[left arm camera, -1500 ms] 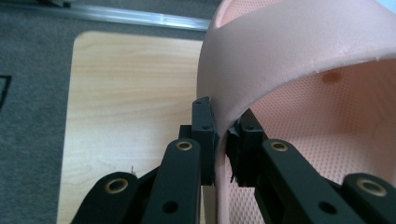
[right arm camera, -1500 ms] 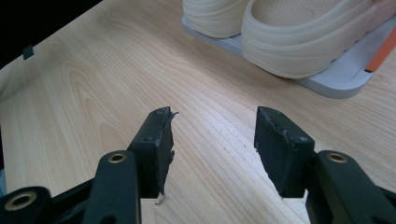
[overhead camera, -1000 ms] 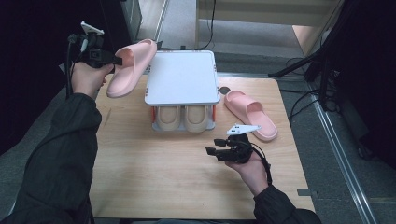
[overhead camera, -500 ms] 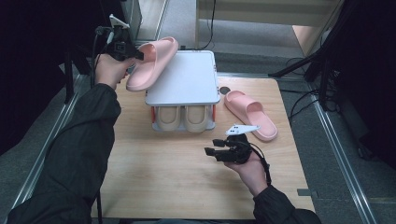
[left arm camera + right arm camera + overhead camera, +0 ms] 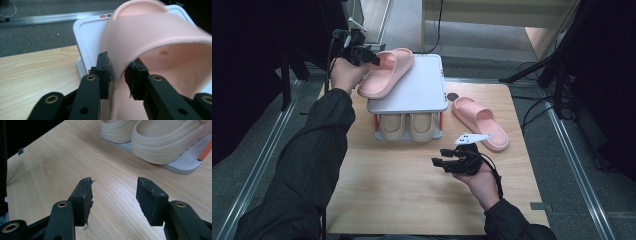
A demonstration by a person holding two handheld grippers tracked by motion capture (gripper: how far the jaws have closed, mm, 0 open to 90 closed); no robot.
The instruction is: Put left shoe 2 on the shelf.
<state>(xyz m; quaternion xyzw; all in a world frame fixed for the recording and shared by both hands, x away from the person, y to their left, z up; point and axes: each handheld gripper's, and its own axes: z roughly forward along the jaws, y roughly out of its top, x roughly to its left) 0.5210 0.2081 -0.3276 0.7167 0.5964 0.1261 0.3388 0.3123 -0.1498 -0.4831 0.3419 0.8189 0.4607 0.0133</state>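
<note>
Nearest the camera, the right gripper (image 5: 443,157) hangs just above the bare light-wood table (image 5: 402,195) in the person's right hand, its two black jaws spread wide with nothing between them; the right gripper view looks past them at a pair of cream foam clogs (image 5: 160,137) parked toes-out on the lower shelf of a small white two-tier shoe rack (image 5: 424,90). Just beside that hand, at the table's right, a second pink foam slide sandal (image 5: 480,122) lies flat, running from the rack's corner toward the near right edge.

Farther back, at the far left, the left gripper (image 5: 373,56) holds the pink moulded-foam slide sandal (image 5: 387,72) off the table, jaws pinched on the edge of its wide strap, as the left gripper view shows with a wall of the strap (image 5: 150,47) squeezed between the pads. The sandal lies to the gripper's right, its long axis slanting from the rack's back edge down toward the near left, one end over the rack's flat white top, the other hanging out past its left edge; which end is the toe cannot be told. It is tilted rather than level. The left hand is plainly the nearer one, and the likely coming move, settling the sandal on the top shelf, seems to hinge on swinging that axis square with the rack.
</note>
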